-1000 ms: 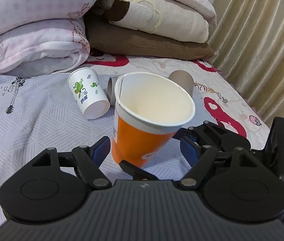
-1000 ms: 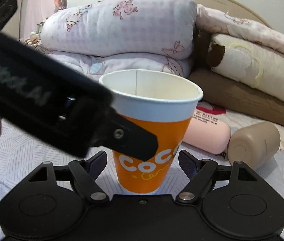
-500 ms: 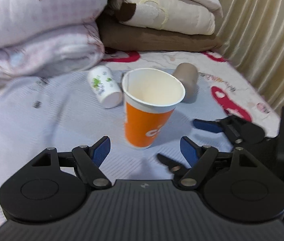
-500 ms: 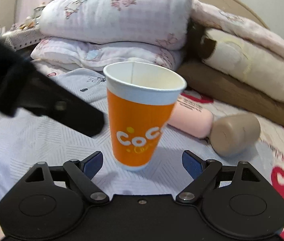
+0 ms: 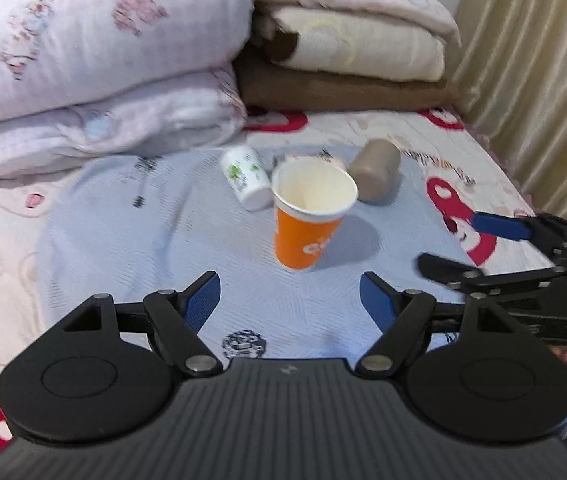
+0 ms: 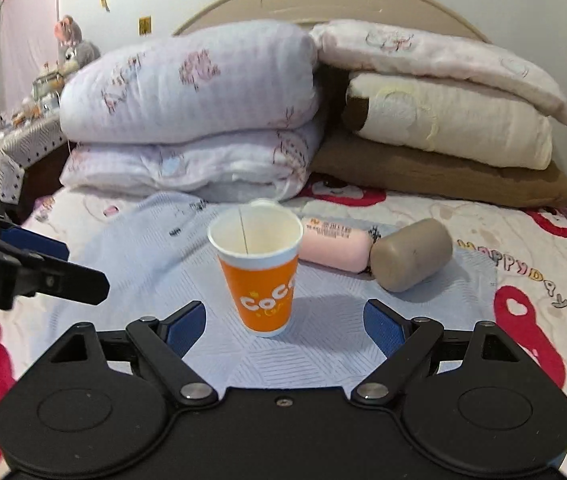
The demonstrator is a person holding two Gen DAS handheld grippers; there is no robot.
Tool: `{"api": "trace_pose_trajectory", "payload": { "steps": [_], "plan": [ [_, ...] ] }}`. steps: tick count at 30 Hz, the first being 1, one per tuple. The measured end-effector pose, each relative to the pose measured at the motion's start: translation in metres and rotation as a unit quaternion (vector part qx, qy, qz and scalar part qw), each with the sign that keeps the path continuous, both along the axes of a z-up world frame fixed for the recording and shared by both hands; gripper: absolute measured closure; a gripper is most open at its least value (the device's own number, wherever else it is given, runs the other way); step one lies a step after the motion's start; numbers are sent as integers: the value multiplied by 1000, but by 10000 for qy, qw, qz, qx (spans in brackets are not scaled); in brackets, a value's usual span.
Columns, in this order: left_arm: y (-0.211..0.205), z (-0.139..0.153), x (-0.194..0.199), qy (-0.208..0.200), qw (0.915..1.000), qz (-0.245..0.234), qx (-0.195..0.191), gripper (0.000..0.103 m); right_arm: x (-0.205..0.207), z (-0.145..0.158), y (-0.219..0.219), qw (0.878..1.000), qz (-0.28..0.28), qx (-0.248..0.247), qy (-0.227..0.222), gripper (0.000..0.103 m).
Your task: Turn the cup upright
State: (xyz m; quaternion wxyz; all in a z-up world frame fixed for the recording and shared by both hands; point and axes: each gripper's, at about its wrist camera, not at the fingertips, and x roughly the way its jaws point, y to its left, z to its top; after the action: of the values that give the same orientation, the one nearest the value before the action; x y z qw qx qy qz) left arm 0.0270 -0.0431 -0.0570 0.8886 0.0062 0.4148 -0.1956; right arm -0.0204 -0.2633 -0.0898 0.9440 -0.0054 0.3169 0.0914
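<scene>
Both my claws have backed off from the orange cup (image 6: 258, 276), which stands upright on the blue bedsheet (image 6: 151, 248), left gripper (image 5: 289, 294) and right gripper (image 6: 285, 322) spread wide and empty, though soft bedding could tip it.

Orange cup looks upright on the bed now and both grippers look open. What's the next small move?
Probably just ease both grippers straight back. The orange cup stands mouth up on the blue sheet, free of the right gripper and the left gripper, both open, so nothing is left to grasp.
</scene>
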Motion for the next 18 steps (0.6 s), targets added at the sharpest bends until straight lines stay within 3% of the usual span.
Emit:
{"api": "trace_pose_trajectory", "payload": {
  "steps": [3, 4, 5, 6, 11, 14, 15, 18],
  "plan": [
    [8, 13, -7, -39, 9996, 249, 86, 22, -12, 23, -2, 9998, -115, 5, -137, 13],
    [11, 17, -9, -6, 9993, 350, 144, 17, -17, 31, -2, 9997, -185, -1, -145, 12],
    [12, 19, -10, 88, 9986, 474, 212, 4, -21, 38, -2, 9996, -247, 4, -142, 12],
    [14, 22, -11, 186, 9976, 614, 254, 2, -23, 44, -3, 9995, -308, 21, -121, 12],
    [15, 38, -24, 194, 9956, 761, 505, 2, -36, 69, -7, 9979, -620, 151, -88, 11],
    [17, 48, -33, 113, 9955, 795, 501, 2, -43, 79, -5, 9966, -811, 74, -134, 6],
    [16, 50, -36, 86, 9954, 802, 518, 2, -44, 82, -4, 9954, -952, 36, -89, 1],
    [15, 56, -40, 100, 9953, 782, 567, 2, -44, 86, -6, 9909, -1336, -42, 165, 0]
  ]
}}
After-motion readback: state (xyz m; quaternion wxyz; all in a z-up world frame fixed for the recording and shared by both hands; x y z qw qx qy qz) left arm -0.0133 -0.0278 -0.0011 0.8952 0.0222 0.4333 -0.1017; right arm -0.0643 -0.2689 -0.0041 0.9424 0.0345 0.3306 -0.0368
